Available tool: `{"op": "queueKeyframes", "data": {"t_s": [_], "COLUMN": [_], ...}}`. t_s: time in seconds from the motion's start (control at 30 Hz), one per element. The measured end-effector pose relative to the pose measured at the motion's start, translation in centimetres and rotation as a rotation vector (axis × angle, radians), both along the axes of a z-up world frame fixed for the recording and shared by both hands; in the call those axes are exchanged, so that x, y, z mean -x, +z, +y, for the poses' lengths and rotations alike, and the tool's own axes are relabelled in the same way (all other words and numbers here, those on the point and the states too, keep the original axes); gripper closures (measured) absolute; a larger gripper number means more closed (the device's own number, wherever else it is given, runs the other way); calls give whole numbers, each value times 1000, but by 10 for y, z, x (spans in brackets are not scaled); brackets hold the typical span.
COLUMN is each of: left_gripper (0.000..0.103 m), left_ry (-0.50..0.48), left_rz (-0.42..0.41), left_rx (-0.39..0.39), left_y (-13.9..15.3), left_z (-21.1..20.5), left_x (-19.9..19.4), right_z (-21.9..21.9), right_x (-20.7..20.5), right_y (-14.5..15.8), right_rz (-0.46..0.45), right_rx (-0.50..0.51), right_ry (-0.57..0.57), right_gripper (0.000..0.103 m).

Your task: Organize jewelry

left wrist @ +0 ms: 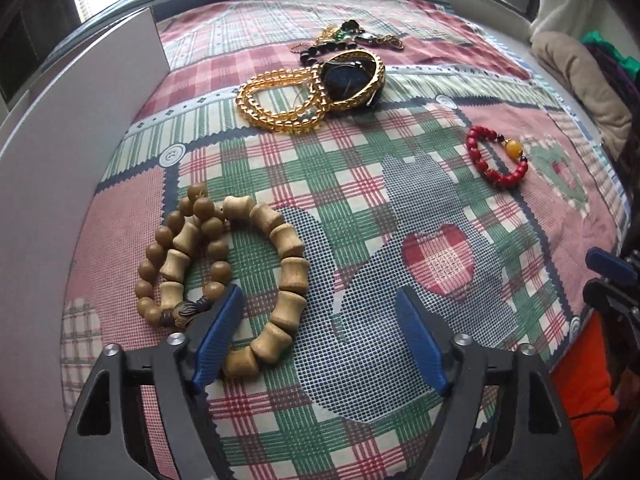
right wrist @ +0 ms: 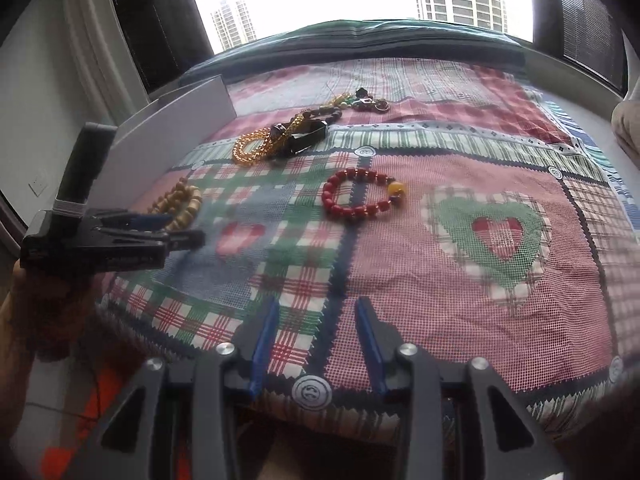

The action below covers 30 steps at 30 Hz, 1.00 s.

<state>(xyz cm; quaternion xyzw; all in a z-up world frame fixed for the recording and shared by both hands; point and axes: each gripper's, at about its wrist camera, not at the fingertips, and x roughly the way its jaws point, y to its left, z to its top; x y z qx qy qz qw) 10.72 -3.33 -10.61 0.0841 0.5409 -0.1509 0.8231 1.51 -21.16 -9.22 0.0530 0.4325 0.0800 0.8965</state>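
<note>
Left wrist view. The left gripper (left wrist: 320,312) stands with its blue-padded jaws wide apart and nothing between them, low over a patchwork plaid cloth (left wrist: 340,184). Two wooden bracelets lie at its left finger: a bracelet of large barrel-shaped beads (left wrist: 276,276), whose lower arc passes just beside and partly behind that finger's pad, and a bracelet of small round brown beads (left wrist: 180,260) overlapping it on the left, its dark carved bead just beside the fingertip. A red bead bracelet (left wrist: 500,156) with one amber bead lies well apart, ahead and to the right. Farther ahead, amber bead strands (left wrist: 280,104) are tangled with a dark-faced watch (left wrist: 348,78); beyond them is a heap of dark beads and chain (left wrist: 348,40). A white panel (left wrist: 80,140) stands upright along the cloth's left edge. The right gripper (left wrist: 612,276) shows only in part at the right edge.

Right wrist view. The right gripper (right wrist: 316,340) holds its jaws apart, empty, above the cloth's near edge (right wrist: 440,280). The red bead bracelet (right wrist: 360,194) lies ahead of it, slightly right of the gap's line and well apart. The left gripper (right wrist: 172,228) enters from the left, its tips at the wooden bracelets (right wrist: 180,202). The amber strands with the watch (right wrist: 280,138) lie beyond, and the white panel (right wrist: 168,136) stands behind
</note>
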Motion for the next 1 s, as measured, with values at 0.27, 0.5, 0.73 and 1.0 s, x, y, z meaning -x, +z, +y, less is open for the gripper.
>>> {"op": "queueKeyframes", "data": {"t_s": [0.27,0.5,0.73,1.0], "left_gripper": [1,90,91,90], "left_ry": [-13,-69,38,118], "left_rz": [49,36,-56,-105], "left_rx": [-28,144,397,469], "left_y": [0,23,81,97], "left_z": [1,13,49,64], "left_x": [11,2,-2,-8], "right_z": [-17,-32,-64,-102], "right_x": [-2,-9,-28,-102], "right_y": [12,18,40,17], "right_rz": [-33,-42,-51,121], "right_rx": [-23,-26,-113,-188], "right_ry": [-37,-62,-86,-148], "right_gripper": [63,63,63,63]}}
